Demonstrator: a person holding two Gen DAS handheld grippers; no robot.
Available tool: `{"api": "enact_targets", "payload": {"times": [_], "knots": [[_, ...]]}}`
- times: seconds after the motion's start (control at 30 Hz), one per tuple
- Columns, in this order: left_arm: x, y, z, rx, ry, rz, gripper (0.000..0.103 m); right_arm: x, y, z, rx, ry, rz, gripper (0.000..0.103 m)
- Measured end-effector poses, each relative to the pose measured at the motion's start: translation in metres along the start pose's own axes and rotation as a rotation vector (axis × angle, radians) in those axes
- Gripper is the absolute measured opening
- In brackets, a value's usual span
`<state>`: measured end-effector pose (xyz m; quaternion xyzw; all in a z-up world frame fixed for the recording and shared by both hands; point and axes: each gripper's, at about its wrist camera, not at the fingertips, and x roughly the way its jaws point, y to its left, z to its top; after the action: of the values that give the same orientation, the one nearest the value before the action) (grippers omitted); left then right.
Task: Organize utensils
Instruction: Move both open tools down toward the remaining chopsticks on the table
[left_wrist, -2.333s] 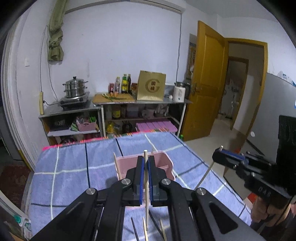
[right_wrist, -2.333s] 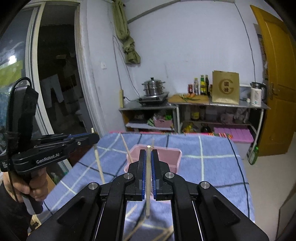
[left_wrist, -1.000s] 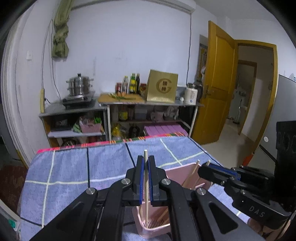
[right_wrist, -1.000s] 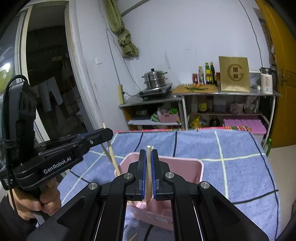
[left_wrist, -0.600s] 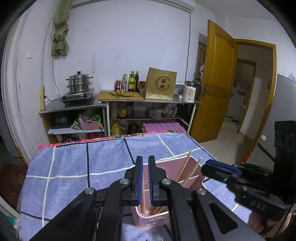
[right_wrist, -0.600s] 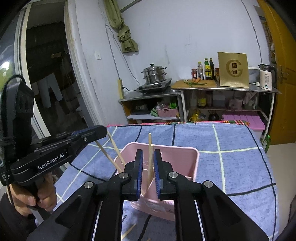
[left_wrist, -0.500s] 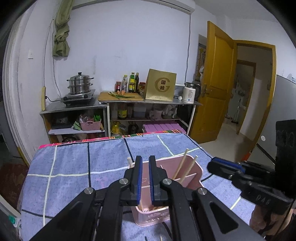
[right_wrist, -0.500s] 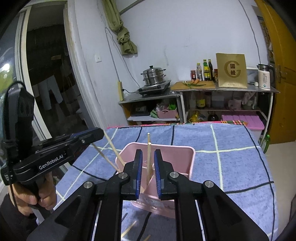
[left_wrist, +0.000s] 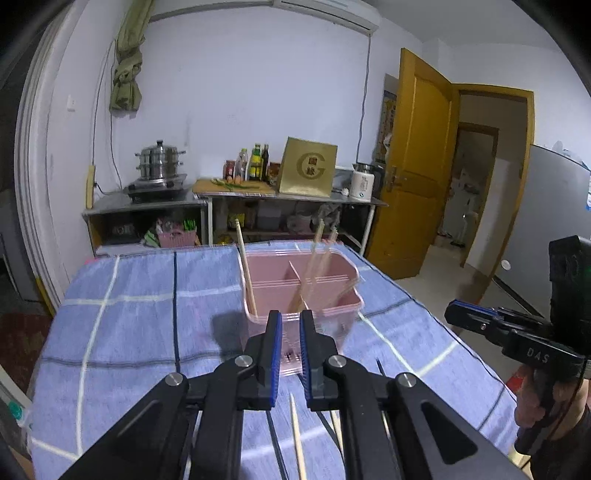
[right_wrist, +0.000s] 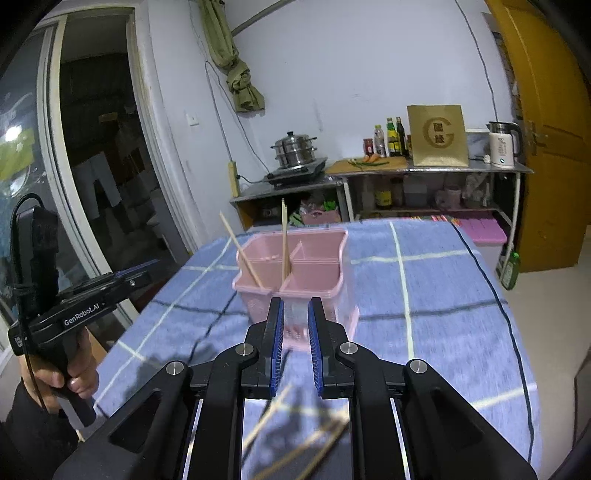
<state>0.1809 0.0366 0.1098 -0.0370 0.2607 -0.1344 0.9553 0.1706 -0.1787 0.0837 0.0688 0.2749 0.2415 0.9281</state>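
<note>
A pink divided caddy (left_wrist: 301, 280) stands on the blue checked cloth. One chopstick (left_wrist: 245, 266) leans in its left compartment and two chopsticks (left_wrist: 319, 254) lean in the right. My left gripper (left_wrist: 288, 325) hovers just short of the caddy with its jaws opening and nothing between them. In the right wrist view the caddy (right_wrist: 295, 266) holds a leaning chopstick (right_wrist: 242, 251) and an upright one (right_wrist: 284, 240). My right gripper (right_wrist: 295, 314) is open in front of it and holds nothing. Loose chopsticks (left_wrist: 297, 432) (right_wrist: 273, 413) lie on the cloth under the grippers.
The right gripper (left_wrist: 454, 315) shows at the right edge, the left gripper (right_wrist: 147, 267) at the left edge, each held in a hand. The cloth-covered table (left_wrist: 122, 317) drops off on all sides. Shelves with a steamer pot (left_wrist: 160, 160) stand behind.
Both grippers let go of their chopsticks, which now stand in the caddy. Both have drawn back from the caddy, and their jaws have parted.
</note>
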Motion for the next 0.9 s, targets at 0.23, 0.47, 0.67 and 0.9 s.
{"api": "enact_targets", "payload": {"times": [0.23, 0.47, 0.67, 0.9], "knots": [[-0.009, -0.004, -0.043, -0.028, 0.051, -0.019, 0.009, -0.008, -0.001, -0.033, 0.021, 0.049, -0.003, 0.014], [-0.003, -0.005, -0.07, -0.03, 0.104, -0.017, 0.009, -0.001, -0.002, -0.056, 0.056, 0.095, -0.003, 0.014], [0.011, -0.004, -0.088, -0.024, 0.164, -0.005, 0.009, 0.016, -0.004, -0.075, 0.073, 0.154, -0.015, 0.014], [0.034, -0.003, -0.097, -0.009, 0.238, 0.015, 0.009, 0.046, -0.007, -0.09, 0.088, 0.252, -0.039, 0.014]]}}
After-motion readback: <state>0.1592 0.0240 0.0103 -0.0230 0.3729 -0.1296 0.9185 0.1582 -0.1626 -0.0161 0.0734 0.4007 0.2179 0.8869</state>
